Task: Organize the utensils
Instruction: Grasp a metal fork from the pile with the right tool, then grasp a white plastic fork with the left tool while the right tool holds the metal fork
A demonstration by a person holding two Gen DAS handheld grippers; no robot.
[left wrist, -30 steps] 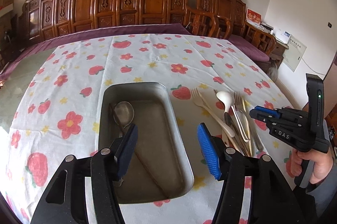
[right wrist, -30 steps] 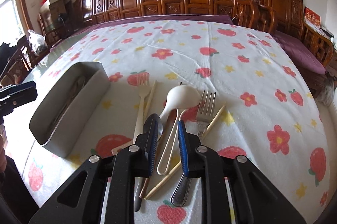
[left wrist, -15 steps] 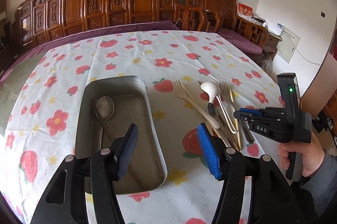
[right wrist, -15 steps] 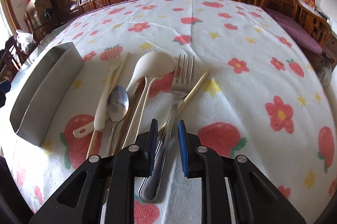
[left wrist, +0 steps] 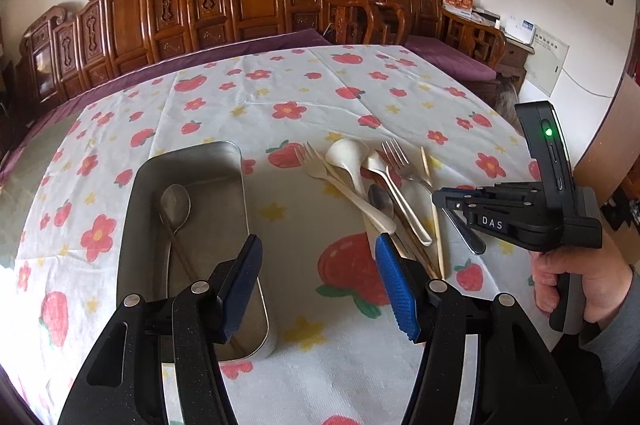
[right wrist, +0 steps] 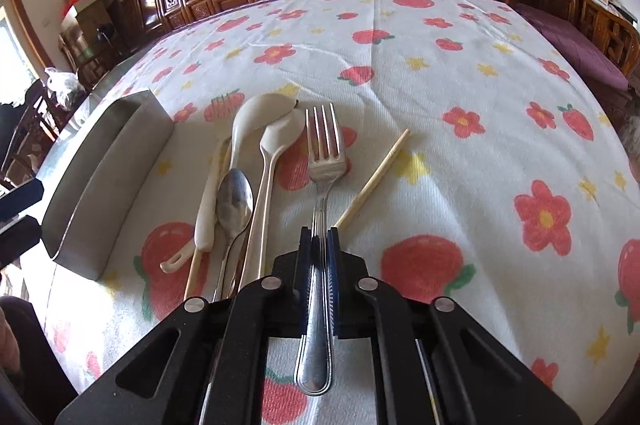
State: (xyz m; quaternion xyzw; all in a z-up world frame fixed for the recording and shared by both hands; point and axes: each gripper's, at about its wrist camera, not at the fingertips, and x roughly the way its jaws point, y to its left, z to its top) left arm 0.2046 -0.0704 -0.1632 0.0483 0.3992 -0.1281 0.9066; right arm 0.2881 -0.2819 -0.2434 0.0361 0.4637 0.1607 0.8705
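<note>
Beside the steel tray [left wrist: 188, 161], on its right, we see the loose utensils lying in a fan on the flower-print desk [left wrist: 280, 93]. Our right claw [right wrist: 319, 237] has its jaws pressed together on the handle of the metal fork [right wrist: 325, 149], gripping it partway along the shaft. The fork's long axis runs straight along the claw's fingers, tines pointing away from us and handle end passing back beneath the claw; whether it rests on the cloth or is raised we cannot tell. From this fork the tray lies to the left, its long side roughly parallel to the fork, so we judge that the coming move is a sideways carry with little turning. Our left claw [left wrist: 318, 285] hangs with its jaws wide apart and nothing between them, near the tray's nearer end. Inside the tray we see a metal spoon [left wrist: 175, 201] and one thin stick; the tray floor nearest us is hidden. Remaining beside the fork are a white ladle-spoon [right wrist: 256, 121], a small metal spoon [right wrist: 235, 201] and a bamboo chopstick [right wrist: 376, 177].
</note>
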